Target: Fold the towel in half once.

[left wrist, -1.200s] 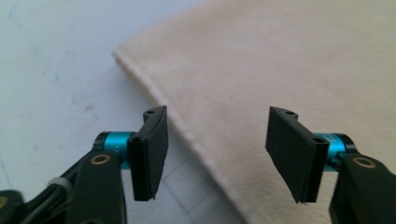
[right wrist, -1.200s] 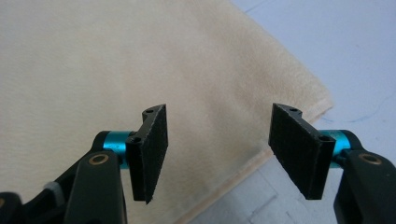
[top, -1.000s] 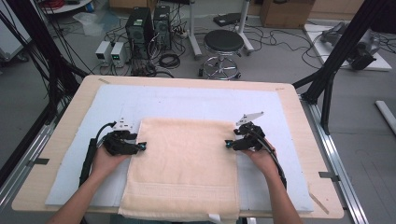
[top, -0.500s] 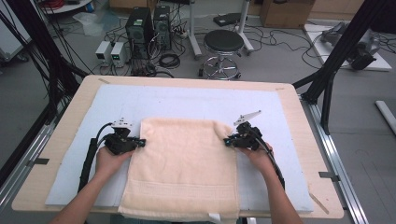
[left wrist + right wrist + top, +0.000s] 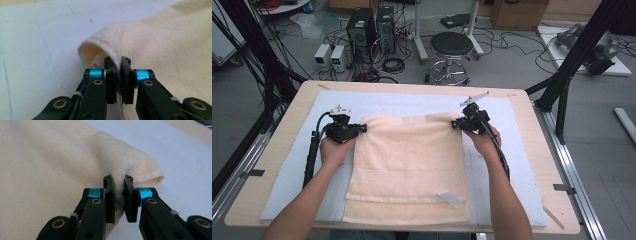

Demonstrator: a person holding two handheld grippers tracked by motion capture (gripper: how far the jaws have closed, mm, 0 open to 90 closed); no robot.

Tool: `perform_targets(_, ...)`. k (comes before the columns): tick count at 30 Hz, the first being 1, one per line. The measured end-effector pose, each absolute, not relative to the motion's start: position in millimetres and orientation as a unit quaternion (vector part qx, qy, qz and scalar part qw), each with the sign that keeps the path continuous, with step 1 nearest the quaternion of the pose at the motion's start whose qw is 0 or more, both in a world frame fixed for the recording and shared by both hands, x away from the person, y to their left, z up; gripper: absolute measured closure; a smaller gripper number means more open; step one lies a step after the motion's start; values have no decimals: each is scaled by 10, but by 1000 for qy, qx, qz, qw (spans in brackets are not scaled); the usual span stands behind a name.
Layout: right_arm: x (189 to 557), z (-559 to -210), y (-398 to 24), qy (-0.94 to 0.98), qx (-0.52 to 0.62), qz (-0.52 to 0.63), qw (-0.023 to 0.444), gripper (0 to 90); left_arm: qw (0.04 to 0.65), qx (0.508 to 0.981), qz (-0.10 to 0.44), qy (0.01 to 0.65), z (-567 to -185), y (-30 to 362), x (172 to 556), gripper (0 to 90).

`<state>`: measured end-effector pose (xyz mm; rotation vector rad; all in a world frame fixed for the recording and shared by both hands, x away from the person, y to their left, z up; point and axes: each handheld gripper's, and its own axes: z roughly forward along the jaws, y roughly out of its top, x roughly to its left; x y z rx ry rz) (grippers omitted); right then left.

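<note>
A cream towel (image 5: pixel 407 165) lies flat on the pale blue mat (image 5: pixel 522 165), its near hem close to the table's front edge. My left gripper (image 5: pixel 363 128) is shut on the towel's far left corner. In the left gripper view the jaws (image 5: pixel 118 60) pinch a raised fold of towel (image 5: pixel 170 45). My right gripper (image 5: pixel 454 124) is shut on the far right corner. The right gripper view shows cloth (image 5: pixel 50 162) squeezed between its jaws (image 5: pixel 118 178). Both corners are lifted slightly off the mat.
The mat covers most of the wooden table (image 5: pixel 282 150). A small white tag (image 5: pixel 449 198) lies on the towel near its front hem. Beyond the far edge stand a stool (image 5: pixel 452 45) and computer boxes (image 5: pixel 372 25) on the floor.
Both grippers have moved away from the person toward the far side of the table, drawing the towel's far edge with them and stretching it flatter.
</note>
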<state>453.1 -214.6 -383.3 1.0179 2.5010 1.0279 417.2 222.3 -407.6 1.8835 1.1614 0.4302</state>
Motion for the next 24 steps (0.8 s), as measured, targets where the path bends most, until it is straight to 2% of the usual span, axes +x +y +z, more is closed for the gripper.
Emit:
perform_targets(2,4593,-3778,-2150,853,354,359,135,802,422,758,173,466,-4046,2219,4270,845)
perform_targets(3,4624,-3779,-2157,852,358,359,134,762,418,761,173,464,-4048,2211,4308,839)
perform_targets(4,4647,-3795,-2163,852,362,354,136,681,415,764,172,462,-4063,2204,4332,814)
perform_targets(6,4663,-3828,-2212,846,379,349,137,590,406,771,169,461,-4085,2220,4332,679)
perform_targets(7,4655,-3834,-2243,842,385,354,130,556,405,775,163,457,-4092,2232,4319,651)
perform_targets(10,4523,-3815,-2299,847,367,360,134,531,414,781,164,437,-4078,2301,4195,583)
perform_targets(14,4221,-3778,-2309,858,331,370,131,512,441,781,158,413,-4031,2367,3939,564)
perform_targets(24,3305,-3833,-2226,887,239,380,108,480,455,818,145,320,-4080,2352,3114,526)
